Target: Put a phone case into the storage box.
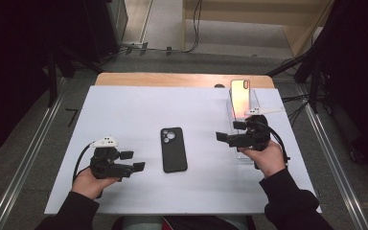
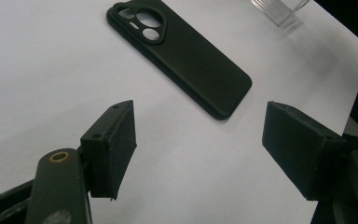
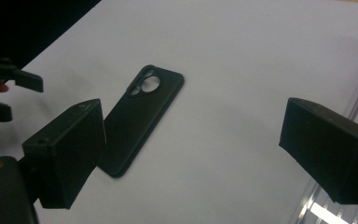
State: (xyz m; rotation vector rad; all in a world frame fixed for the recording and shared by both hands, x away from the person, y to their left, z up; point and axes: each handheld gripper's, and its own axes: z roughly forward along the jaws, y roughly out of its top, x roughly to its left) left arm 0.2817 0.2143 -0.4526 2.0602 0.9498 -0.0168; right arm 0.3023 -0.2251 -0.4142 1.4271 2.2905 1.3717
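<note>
While the left gripper [image 1: 133, 161] hovers low over the white sheet [image 1: 124, 110] at the near left, its jaws spread with nothing between them, the black case [image 1: 174, 149] lies flat just to its right, in the middle of the sheet and clear of both grippers. A grab from this side could go wrong, I judge, because the case is thin and sits flush: the pads could slide over its edge and push it along the smooth sheet instead of gripping it. A jaw tip could also drag the sheet itself.

In the high view the case's long axis runs near to far, nearly straight, with the camera cutout [image 1: 168, 136] at the far end and the plain end toward the person. It lies back-up, so the open side faces the sheet.

To the right, the right gripper [image 1: 225, 134] also holds its jaws wide and empty, aimed left toward the case. Just behind it a clear stand [image 1: 255, 98] holds a phone [image 1: 240, 98] upright. A careless swing of that hand could, I judge, knock the stand and tip the phone over.
</note>
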